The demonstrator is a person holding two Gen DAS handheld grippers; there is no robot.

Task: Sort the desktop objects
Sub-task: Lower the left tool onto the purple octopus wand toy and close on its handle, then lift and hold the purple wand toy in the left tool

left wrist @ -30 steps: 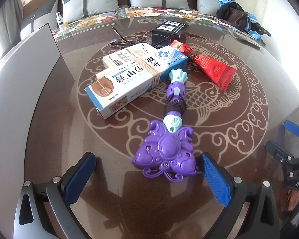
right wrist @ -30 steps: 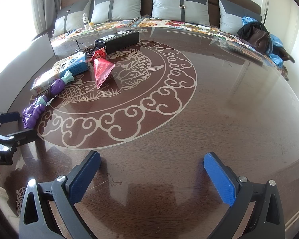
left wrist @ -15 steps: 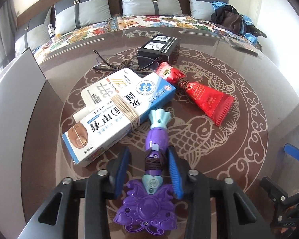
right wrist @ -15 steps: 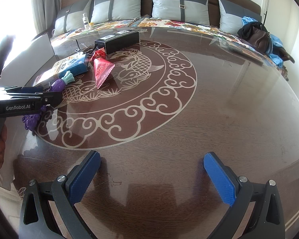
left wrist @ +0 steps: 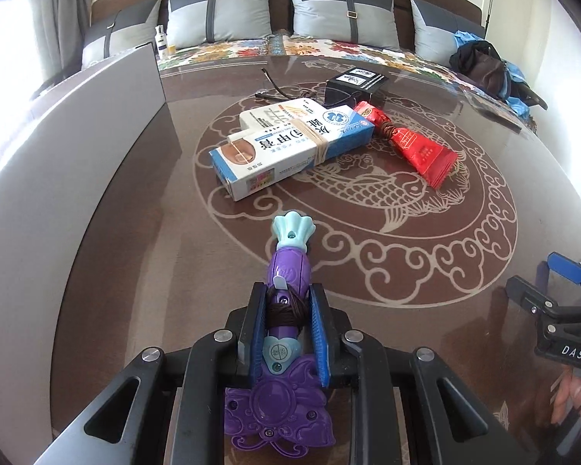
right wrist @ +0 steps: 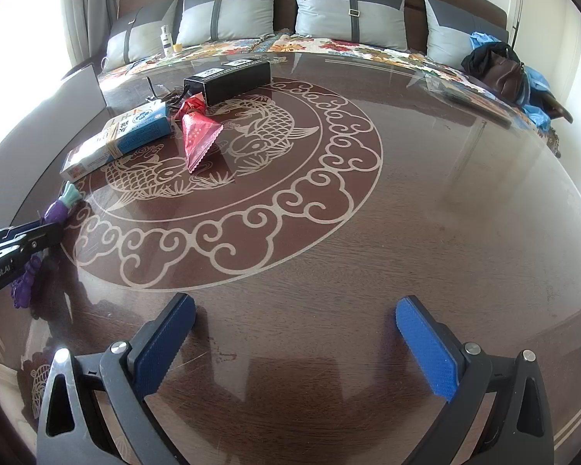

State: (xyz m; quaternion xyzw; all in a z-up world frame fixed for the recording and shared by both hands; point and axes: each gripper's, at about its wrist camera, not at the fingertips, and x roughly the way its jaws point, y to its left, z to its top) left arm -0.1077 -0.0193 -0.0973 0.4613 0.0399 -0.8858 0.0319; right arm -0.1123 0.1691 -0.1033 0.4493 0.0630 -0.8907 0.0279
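In the left wrist view, the left gripper was clamped on the purple toy wand, its blue pads pressing the handle where a dark cord was wound — the teal shell end pointed away over the table, the purple flower head lay under the gripper body. Beyond it sat a blue-and-white box bound with rubber bands and printed with Chinese characters, touching a red packet tied with a brown cord. A black box stood behind them. At the right edge the right gripper showed, a part of it lettered "DAS".

In the right wrist view, the right gripper hovered over bare table, its blue pads spread wide with nothing between them. At the far left the left gripper — marked "enRobot.AI", the start cut off — held the wand. The blue-and-white box, red packet and black box lay beyond.
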